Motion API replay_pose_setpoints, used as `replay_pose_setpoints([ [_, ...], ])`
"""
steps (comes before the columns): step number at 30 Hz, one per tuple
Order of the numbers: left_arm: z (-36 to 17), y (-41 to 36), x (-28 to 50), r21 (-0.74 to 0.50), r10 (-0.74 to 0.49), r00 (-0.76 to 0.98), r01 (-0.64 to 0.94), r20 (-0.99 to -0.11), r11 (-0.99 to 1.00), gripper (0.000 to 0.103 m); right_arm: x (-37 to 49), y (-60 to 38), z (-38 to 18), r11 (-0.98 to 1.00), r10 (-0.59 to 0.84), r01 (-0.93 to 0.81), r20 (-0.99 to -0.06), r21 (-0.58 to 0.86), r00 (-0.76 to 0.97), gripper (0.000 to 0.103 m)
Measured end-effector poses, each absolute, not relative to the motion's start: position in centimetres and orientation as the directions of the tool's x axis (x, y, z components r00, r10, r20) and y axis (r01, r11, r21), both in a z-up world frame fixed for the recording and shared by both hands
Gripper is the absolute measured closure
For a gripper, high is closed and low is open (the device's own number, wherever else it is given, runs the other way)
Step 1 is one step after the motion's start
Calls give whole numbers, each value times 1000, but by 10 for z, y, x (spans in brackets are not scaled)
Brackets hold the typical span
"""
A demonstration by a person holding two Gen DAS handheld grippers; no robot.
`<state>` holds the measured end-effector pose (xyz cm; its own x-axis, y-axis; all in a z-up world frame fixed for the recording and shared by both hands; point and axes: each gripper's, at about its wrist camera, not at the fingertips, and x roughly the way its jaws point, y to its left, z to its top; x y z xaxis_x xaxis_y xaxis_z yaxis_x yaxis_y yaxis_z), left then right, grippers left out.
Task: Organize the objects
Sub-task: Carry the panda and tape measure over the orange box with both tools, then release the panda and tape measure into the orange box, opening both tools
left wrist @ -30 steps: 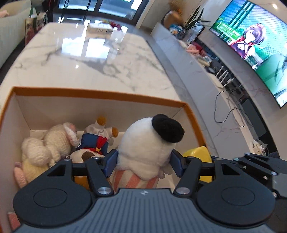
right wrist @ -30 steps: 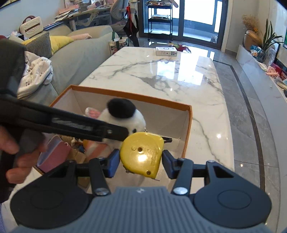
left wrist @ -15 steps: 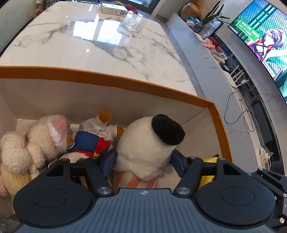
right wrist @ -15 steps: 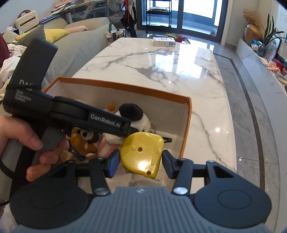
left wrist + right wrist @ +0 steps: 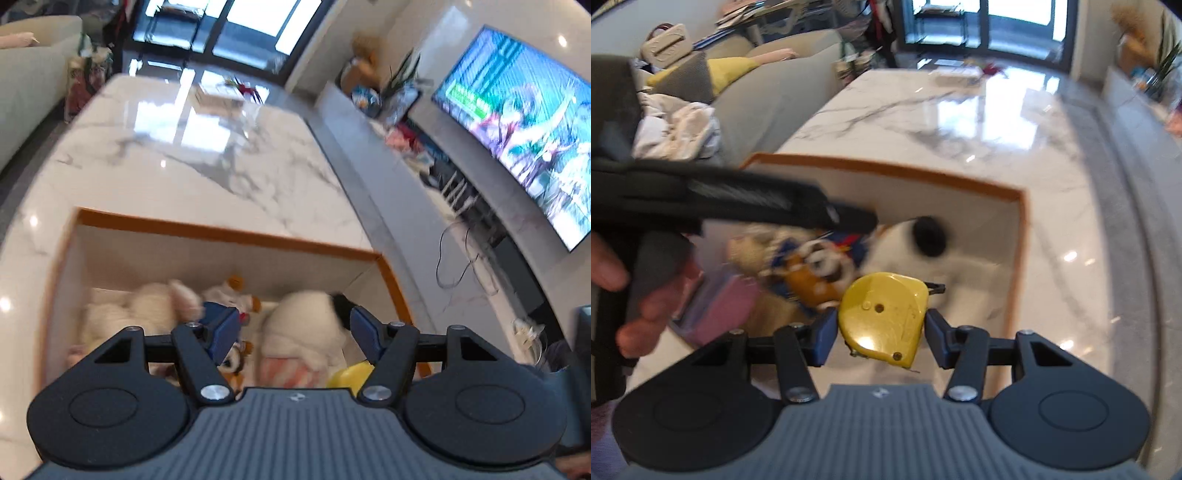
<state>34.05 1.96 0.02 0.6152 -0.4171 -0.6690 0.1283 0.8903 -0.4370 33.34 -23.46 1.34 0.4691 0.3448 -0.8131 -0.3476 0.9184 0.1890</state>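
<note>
Marble table (image 5: 229, 162): fills the upper middle of both views, glossy and veined.

Orange-rimmed box (image 5: 229, 230): lower centre of the left wrist view, open-topped, white inside, standing on the table.

White plush with black ear (image 5: 306, 325): inside the box, right of centre, lying between the blue pads but apart from them; blurred, so its exact pose is uncertain.

Smaller soft toys (image 5: 159, 306): a cream knitted one and a sailor duck, left half of the box.

Left gripper (image 5: 291, 328): released, jaws wide and just been opening; compared with the earlier frame it has drawn back up from the plush, and more of the room shows.

Right gripper (image 5: 881, 325): clenched on the yellow tape measure (image 5: 882, 314), lower centre of the right wrist view, over the near right part of the box.

Step in hand: plush deposited. Next, probably, lowering the tape measure into the free right corner and letting go.
</note>
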Motion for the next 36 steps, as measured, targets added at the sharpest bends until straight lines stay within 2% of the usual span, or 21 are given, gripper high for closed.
replay_pose_setpoints([
  [10, 25, 44, 295, -356, -358, 667, 147, -653, 923, 25, 358, -194, -36, 921, 326, -311, -900, 234, 290, 50],
  [22, 21, 54, 273, -383, -381, 664, 152, -643, 911, 25, 362, -182, -48, 932, 284, -292, -933, 215, 221, 49],
  [30, 49, 45, 236, -340, -445, 670, 293, -594, 894, 26, 348, -189, -20, 947, 244, -283, -914, 153, 323, 50],
  [36, 67, 32, 194, -291, -498, 668, 405, -554, 867, 26, 296, -205, 39, 940, 299, -301, -815, 161, 497, 50],
])
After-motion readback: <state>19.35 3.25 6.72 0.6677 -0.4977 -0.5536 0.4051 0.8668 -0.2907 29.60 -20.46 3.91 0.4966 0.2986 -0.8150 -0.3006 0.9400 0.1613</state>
